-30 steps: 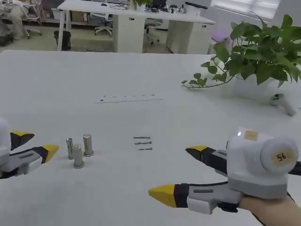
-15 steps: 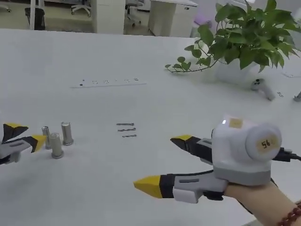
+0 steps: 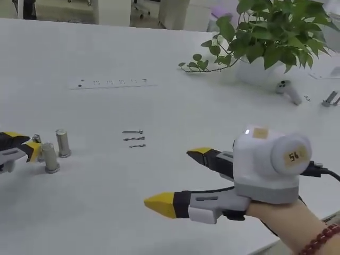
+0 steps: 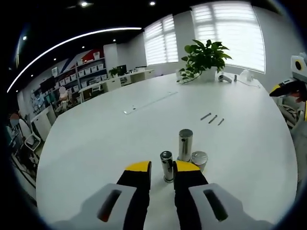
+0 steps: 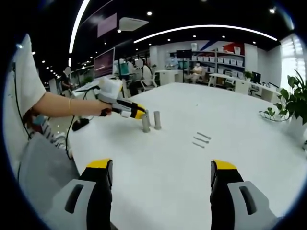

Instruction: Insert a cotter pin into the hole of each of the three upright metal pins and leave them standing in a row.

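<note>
Three upright metal pins [image 3: 51, 157] stand in a cluster at the left of the white table [image 3: 159, 111]. My left gripper [image 3: 22, 143] reaches them from the left. In the left gripper view its jaws stand a narrow gap apart around the nearest pin [image 4: 166, 165], with a slit still showing on the left side. The other two pins [image 4: 185, 143] stand just behind. Three cotter pins [image 3: 133, 138] lie in a short stack at mid-table. My right gripper [image 3: 178, 179] hovers wide open at the lower right, holding nothing; its view shows the pins [image 5: 146, 123] and cotter pins [image 5: 201, 139] ahead.
A potted plant [image 3: 265, 32] stands at the back right, with a white hand controller [image 3: 289, 91] and small metal parts [image 3: 329, 98] near it. A flush power strip [image 3: 111, 83] runs across the far table. Bare tabletop lies between the two grippers.
My left gripper has come up to the pin cluster and its jaws have narrowed around the nearest pin. The right gripper stays wide open. The head camera has tilted down and to the right.
</note>
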Action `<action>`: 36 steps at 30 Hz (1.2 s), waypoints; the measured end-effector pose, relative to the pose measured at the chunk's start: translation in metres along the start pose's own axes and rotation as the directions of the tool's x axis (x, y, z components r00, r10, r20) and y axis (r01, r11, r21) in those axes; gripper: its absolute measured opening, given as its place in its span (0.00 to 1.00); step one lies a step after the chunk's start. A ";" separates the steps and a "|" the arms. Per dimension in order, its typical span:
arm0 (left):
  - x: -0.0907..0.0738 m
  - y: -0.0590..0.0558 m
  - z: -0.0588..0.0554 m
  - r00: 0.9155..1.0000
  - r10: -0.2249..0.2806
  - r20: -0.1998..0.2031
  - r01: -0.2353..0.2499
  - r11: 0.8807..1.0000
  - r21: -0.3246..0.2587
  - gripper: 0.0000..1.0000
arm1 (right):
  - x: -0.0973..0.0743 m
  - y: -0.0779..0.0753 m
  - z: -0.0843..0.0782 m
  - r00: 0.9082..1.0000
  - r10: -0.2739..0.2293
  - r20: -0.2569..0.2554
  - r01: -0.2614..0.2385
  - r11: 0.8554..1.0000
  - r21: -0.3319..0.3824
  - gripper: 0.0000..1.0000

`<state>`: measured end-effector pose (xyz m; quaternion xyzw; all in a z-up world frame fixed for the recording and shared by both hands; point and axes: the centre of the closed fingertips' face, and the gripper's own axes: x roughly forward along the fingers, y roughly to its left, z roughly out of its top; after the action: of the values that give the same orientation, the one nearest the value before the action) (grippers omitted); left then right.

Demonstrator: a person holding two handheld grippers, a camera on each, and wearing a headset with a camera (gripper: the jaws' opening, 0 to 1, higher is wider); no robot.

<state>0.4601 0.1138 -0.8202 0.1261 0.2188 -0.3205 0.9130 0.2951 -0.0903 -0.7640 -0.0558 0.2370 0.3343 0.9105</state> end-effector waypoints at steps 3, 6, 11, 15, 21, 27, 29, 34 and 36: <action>0.001 -0.003 0.001 1.000 -0.020 0.007 0.020 1.000 0.020 0.13 | 0.000 -0.001 0.000 1.000 -0.005 0.000 0.005 1.000 0.005 0.85; 0.002 -0.008 0.001 0.999 -0.043 0.010 0.043 0.999 0.028 0.08 | 0.001 -0.002 0.000 1.000 -0.010 0.003 0.010 1.000 0.015 0.85; 0.001 -0.007 0.000 0.998 -0.054 0.017 0.054 0.999 0.005 0.08 | 0.002 -0.002 -0.001 1.000 -0.008 0.007 0.008 0.999 0.034 0.85; -0.001 -0.006 -0.001 0.998 -0.057 0.019 0.058 0.998 -0.011 0.07 | 0.003 0.000 0.000 1.000 -0.001 0.009 0.001 0.999 0.039 0.85; -0.007 -0.003 -0.004 0.999 -0.051 0.005 0.051 0.999 -0.008 0.07 | 0.002 -0.001 0.003 1.000 0.000 0.023 -0.001 0.998 0.058 0.85; -0.019 0.000 -0.007 0.999 -0.041 -0.002 0.041 0.999 -0.008 0.07 | 0.000 0.002 0.003 1.000 0.007 0.023 -0.008 0.999 0.054 0.84; -0.025 -0.001 -0.008 0.999 -0.040 -0.001 0.040 0.999 0.000 0.07 | -0.001 0.003 0.002 1.000 0.010 0.021 -0.011 0.999 0.051 0.84; -0.037 -0.010 -0.006 0.998 -0.060 0.000 0.060 0.998 0.020 0.07 | -0.002 0.005 0.003 1.000 0.021 0.023 -0.022 0.999 0.048 0.84; -0.042 -0.017 -0.007 0.997 -0.074 -0.003 0.074 0.996 0.045 0.07 | -0.002 0.007 0.003 0.999 0.026 0.025 -0.027 0.998 0.048 0.84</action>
<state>0.4182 0.1257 -0.8075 0.1388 0.2166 -0.3590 0.8972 0.2907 -0.0857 -0.7596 -0.0265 0.2346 0.3413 0.9098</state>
